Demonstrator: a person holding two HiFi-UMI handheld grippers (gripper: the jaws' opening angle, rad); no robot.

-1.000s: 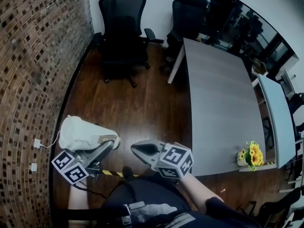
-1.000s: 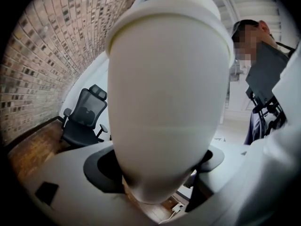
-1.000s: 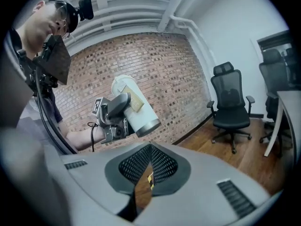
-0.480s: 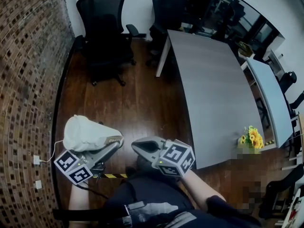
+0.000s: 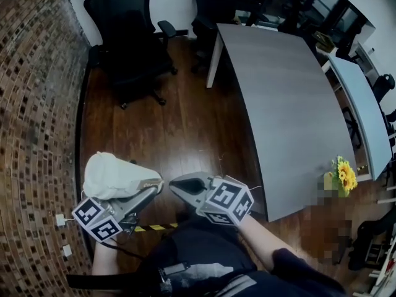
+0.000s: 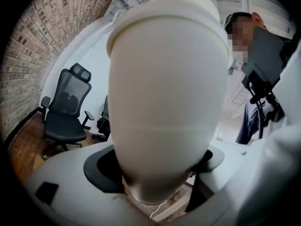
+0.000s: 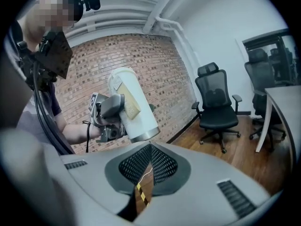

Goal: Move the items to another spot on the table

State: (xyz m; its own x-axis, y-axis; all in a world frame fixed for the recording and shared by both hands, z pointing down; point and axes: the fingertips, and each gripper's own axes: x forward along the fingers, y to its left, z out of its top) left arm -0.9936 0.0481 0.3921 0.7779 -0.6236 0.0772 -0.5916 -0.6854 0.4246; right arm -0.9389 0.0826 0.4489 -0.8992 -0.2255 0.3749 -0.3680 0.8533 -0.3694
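A tall white tumbler (image 5: 114,175) with a tan label lies sideways in my left gripper (image 5: 146,182), which is shut on it low at the left of the head view, over the wooden floor. Seen from the left gripper view, the tumbler (image 6: 164,102) fills the frame and sits between the jaws. In the right gripper view the tumbler (image 7: 134,107) is tilted, with the left gripper (image 7: 110,109) clamped round its middle. My right gripper (image 5: 174,183) is shut beside it with nothing held, its jaws (image 7: 149,147) meeting at the tips.
A long grey table (image 5: 291,104) stretches along the right, with a pot of yellow flowers (image 5: 345,175) near its close corner. Black office chairs (image 5: 127,30) stand at the far end. A brick wall (image 5: 31,104) runs along the left. Yellow-black tape (image 5: 151,228) marks the floor.
In the head view the room has slid: the chairs moved up and left and the table came closer. Both grippers kept their hold and spacing, and the tumbler is still in the left one.
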